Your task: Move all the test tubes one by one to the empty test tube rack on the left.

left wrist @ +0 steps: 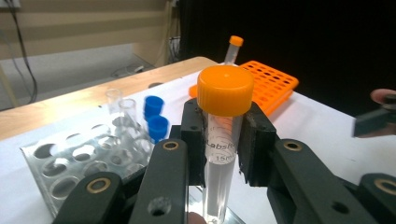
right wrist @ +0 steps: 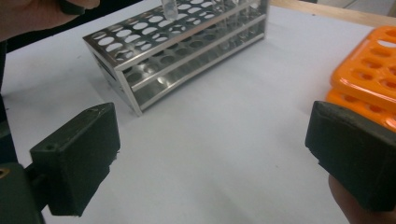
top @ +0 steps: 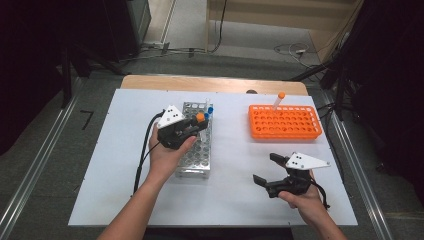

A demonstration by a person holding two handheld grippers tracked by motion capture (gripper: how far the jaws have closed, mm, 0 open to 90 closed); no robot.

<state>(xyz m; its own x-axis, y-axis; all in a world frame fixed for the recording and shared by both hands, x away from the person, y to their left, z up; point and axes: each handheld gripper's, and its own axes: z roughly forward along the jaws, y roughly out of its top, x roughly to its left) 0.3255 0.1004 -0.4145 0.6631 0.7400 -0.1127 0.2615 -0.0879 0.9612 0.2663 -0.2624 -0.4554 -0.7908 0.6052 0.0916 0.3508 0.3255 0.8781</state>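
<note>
Left gripper (left wrist: pixel 224 140) clamped on an orange-capped tube (left wrist: pixel 223 135), held upright above the metal rack (top: pixel 194 145) — blue-capped tubes (left wrist: pixel 155 116) stand in that rack's far end; orange rack (top: pixel 285 122) to the right, one orange-capped tube standing at its rear edge; right gripper (top: pixel 265 169) spread wide — nothing between its jaws, over bare white table (top: pixel 230 185).

The metal rack (top: pixel 196 145) stands left of the plastic rack (top: pixel 285 122) (well apart) on the table (top: pixel 235 190).
</note>
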